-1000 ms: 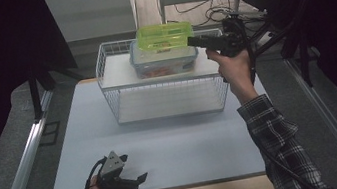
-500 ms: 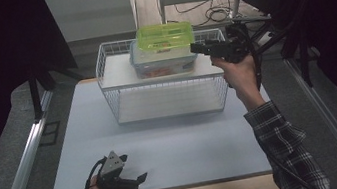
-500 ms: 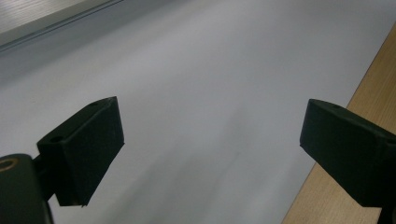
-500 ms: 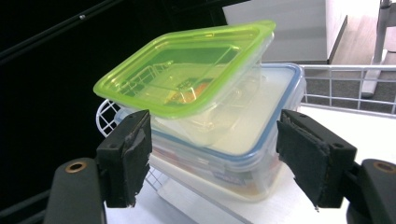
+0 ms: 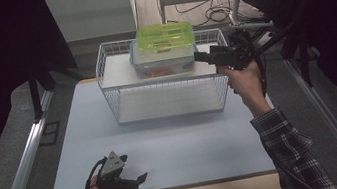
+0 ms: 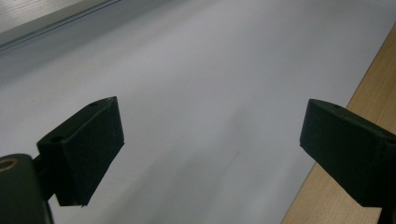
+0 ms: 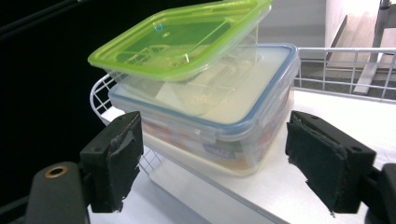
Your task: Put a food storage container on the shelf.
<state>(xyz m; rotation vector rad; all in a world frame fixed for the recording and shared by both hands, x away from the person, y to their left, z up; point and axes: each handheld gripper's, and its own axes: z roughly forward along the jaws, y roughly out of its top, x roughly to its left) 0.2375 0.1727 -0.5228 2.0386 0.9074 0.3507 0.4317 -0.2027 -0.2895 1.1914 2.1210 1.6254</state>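
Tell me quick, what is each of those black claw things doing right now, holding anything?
Left gripper: open, holding nothing, low over the white table mat.
Right gripper: open, jaws just widened, holding nothing, beside the blue-rimmed container.

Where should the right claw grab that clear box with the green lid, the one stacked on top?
Grip the clear plastic box with the green lid across its short end, just below the overhanging lid rim, coming level from the right claw's side. It sits tilted on the blue-rimmed box.

Blue-rimmed container's [image 7: 219, 135] label print too small to read, contents blurred behind its cloudy wall
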